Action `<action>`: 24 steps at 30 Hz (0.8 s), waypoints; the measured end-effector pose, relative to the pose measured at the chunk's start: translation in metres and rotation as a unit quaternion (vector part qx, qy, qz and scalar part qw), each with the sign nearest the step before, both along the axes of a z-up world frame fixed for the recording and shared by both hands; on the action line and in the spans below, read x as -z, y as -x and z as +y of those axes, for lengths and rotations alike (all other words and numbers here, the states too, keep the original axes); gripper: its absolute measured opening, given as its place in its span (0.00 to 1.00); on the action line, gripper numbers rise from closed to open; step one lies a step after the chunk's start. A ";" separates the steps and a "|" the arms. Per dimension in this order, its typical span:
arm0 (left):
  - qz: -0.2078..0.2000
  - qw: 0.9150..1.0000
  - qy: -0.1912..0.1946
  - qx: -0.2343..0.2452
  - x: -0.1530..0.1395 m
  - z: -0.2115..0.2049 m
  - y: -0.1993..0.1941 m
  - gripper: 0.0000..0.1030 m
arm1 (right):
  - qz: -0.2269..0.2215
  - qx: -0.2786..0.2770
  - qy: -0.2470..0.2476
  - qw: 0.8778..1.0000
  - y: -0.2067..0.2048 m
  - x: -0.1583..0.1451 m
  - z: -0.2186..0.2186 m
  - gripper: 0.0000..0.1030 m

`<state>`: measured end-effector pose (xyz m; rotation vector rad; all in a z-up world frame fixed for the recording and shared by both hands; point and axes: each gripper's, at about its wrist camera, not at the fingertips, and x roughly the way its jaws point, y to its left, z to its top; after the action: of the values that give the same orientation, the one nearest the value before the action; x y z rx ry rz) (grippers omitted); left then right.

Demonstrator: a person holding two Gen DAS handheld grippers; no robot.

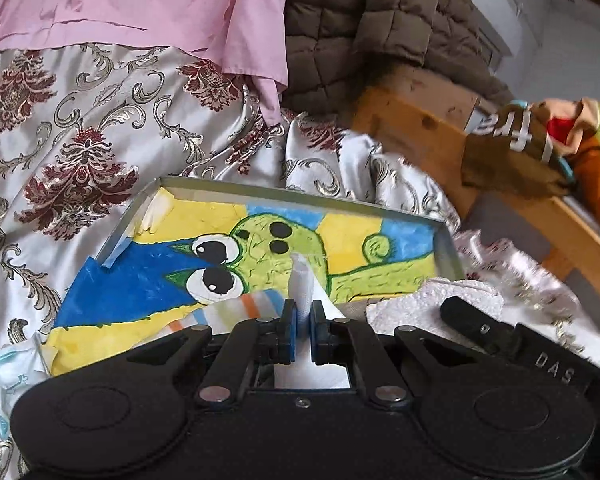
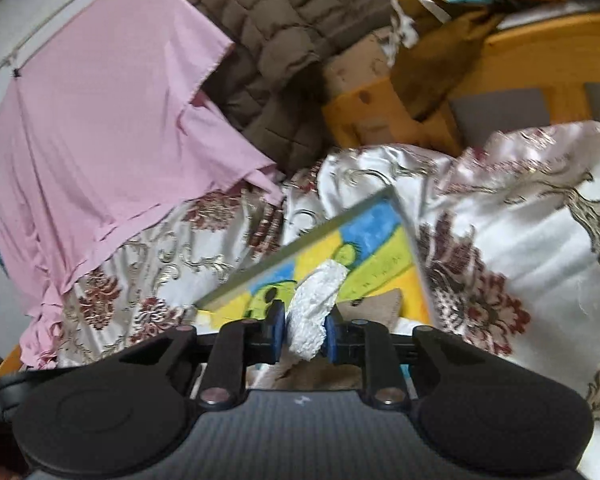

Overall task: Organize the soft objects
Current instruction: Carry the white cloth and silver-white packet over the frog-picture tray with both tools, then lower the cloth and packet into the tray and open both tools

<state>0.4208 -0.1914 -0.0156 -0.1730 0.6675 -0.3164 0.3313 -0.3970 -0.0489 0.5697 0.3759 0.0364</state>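
Note:
A shallow tray (image 1: pixel 260 191) with a cartoon painted on its floor lies on the bedspread, and a striped cloth (image 1: pixel 236 308) rests at its near edge. My left gripper (image 1: pixel 303 316) is shut on a thin white cloth (image 1: pixel 300 280) that sticks up over the tray. The right wrist view shows my right gripper (image 2: pixel 305 334) over the same tray (image 2: pixel 300 240), its blue pads closed against a white bumpy cloth (image 2: pixel 316 296). That bumpy cloth (image 1: pixel 432 300) also shows in the left wrist view, at the tray's right corner. A tan cloth (image 2: pixel 380 304) lies in the tray beside it.
A satin bedspread (image 1: pixel 80 140) with dark red flowers covers the bed. A pink sheet (image 1: pixel 140 0) and a brown quilted jacket (image 1: pixel 360 20) are heaped behind the tray. A wooden frame (image 1: pixel 420 128) with brown and bright clothes (image 1: pixel 540 140) on it stands to the right.

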 end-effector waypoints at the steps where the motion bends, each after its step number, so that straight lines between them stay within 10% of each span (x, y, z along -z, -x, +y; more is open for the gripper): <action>1: 0.001 1.000 -0.007 0.000 0.001 -0.002 -0.001 0.07 | 0.004 0.002 -0.001 1.000 0.000 0.001 -0.001 0.23; 7: 0.004 0.998 -0.064 -0.013 0.005 -0.014 0.002 0.11 | 0.017 0.012 0.005 1.000 0.000 0.002 -0.004 0.34; 24: -0.011 0.997 -0.075 -0.034 -0.016 -0.013 0.025 0.31 | 0.006 0.018 0.021 1.000 0.014 -0.012 -0.004 0.72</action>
<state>0.3963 -0.2046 0.0005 -0.0496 0.6602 -0.2015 0.3173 -0.4011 -0.0371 0.5349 0.3776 -0.0095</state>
